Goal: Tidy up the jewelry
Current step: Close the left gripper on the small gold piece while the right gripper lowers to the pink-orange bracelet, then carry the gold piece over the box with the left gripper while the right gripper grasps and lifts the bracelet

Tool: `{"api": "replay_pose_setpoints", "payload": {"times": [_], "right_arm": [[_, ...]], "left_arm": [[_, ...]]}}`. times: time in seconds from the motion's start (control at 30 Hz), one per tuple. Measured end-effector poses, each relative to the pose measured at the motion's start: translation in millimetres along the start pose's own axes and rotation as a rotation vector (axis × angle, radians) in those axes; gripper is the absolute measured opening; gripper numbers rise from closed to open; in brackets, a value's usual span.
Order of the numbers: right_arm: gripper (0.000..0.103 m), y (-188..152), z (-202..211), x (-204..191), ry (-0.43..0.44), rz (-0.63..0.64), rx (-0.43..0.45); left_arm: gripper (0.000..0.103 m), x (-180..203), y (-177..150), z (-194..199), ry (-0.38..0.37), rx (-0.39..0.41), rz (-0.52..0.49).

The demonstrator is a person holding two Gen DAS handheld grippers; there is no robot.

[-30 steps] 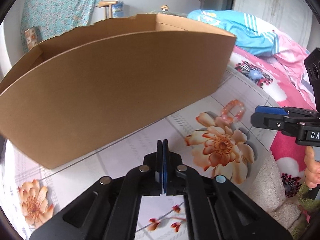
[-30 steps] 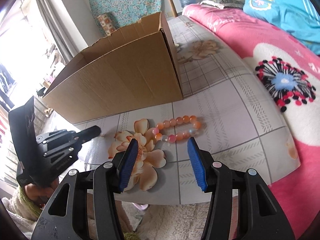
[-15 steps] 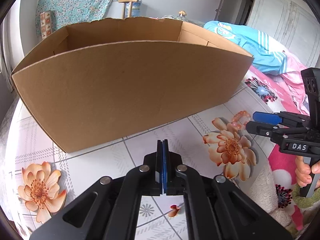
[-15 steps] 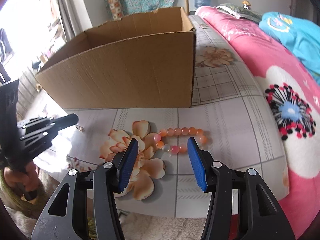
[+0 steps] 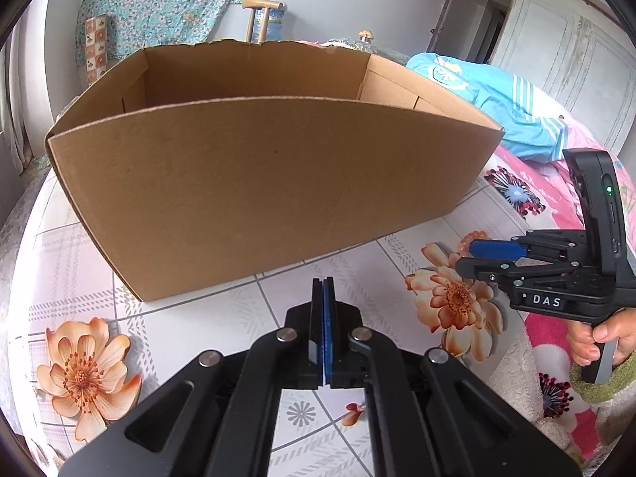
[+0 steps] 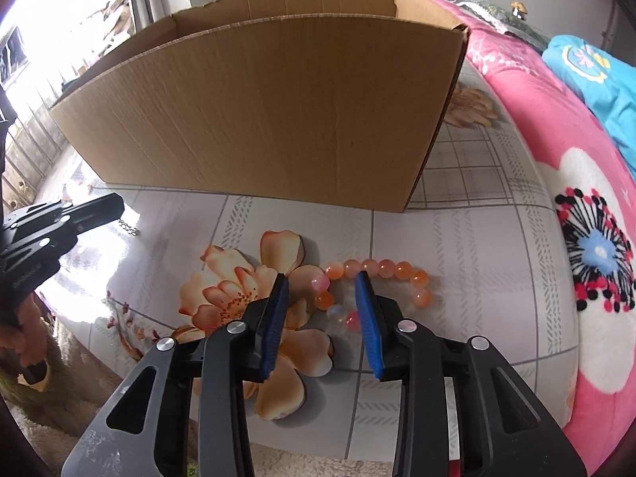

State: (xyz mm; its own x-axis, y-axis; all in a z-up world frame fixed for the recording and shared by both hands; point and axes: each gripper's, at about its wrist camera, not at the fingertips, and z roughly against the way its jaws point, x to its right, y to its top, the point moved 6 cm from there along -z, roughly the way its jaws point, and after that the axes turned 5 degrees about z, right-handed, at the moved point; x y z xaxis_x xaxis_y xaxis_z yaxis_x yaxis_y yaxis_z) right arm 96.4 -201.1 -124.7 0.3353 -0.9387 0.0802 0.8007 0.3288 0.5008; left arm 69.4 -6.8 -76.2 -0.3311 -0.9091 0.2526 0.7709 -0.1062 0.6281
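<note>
- My right tongs (image 6: 322, 290) point steeply down at a bead bracelet (image 6: 381, 274), a loop of round orange and pink beads lying flat on the flowered tablecloth (image 6: 457, 238).
- The two blue pads (image 6: 367, 310) straddle the left part of the loop. Several beads sit in the gap between them, and the rest of the loop trails off to the right of the right pad.
- The jaws have just been closing. They are still partly spread, and I see no pad pressing on a bead.
- The bracelet lies just in front of a large open cardboard box (image 6: 270, 95), close to its right front corner, beside a printed orange flower (image 6: 254, 310).
- My left tongs (image 5: 324, 298) are pressed fully together, blue pads face to face, with nothing between them. They hang over bare cloth in front of the box's long front wall.
- From the left camera, only a few beads (image 5: 471, 236) of the bracelet peek out behind my right tongs at the right edge.
- A small piece of thin metal chain (image 6: 129, 227) lies on the cloth near the tip of my left tongs.
- A pink floral blanket (image 6: 556, 159) covers the bed to the right of the cloth.
</note>
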Motion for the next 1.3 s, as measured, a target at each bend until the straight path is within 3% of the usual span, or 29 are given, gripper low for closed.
{"api": "replay_pose_setpoints", "payload": {"times": [0.23, 0.37, 0.47, 0.67, 1.0, 1.3], "right_arm": [[0.023, 4.0, -3.5, 0.0, -0.019, 0.025, -0.009], [0.008, 6.5, -4.0, -2.1, -0.014, 0.023, -0.012], [0.007, 4.4, -2.9, -1.7, 0.001, 0.002, -0.008], [0.007, 2.0, 8.2, 15.6, 0.141, -0.153, 0.035], [0.007, 0.0, 53.1, 64.6, 0.369, -0.428, 0.201], [0.007, -1.2, 87.9, 68.5, 0.469, -0.471, 0.345]], "left_arm": [[0.0, -1.1, -1.6, -1.9, -0.002, -0.002, 0.007], [0.0, -1.7, -1.2, -1.5, -0.002, 0.002, 0.007], [0.0, -2.6, -1.1, -0.6, -0.004, 0.004, 0.009], [0.0, -1.9, 0.6, 3.7, -0.006, 0.012, 0.007], [0.0, 7.7, 7.8, 23.6, -0.026, 0.045, -0.004], [0.0, 26.2, 28.2, 66.9, -0.101, 0.091, -0.021]]}}
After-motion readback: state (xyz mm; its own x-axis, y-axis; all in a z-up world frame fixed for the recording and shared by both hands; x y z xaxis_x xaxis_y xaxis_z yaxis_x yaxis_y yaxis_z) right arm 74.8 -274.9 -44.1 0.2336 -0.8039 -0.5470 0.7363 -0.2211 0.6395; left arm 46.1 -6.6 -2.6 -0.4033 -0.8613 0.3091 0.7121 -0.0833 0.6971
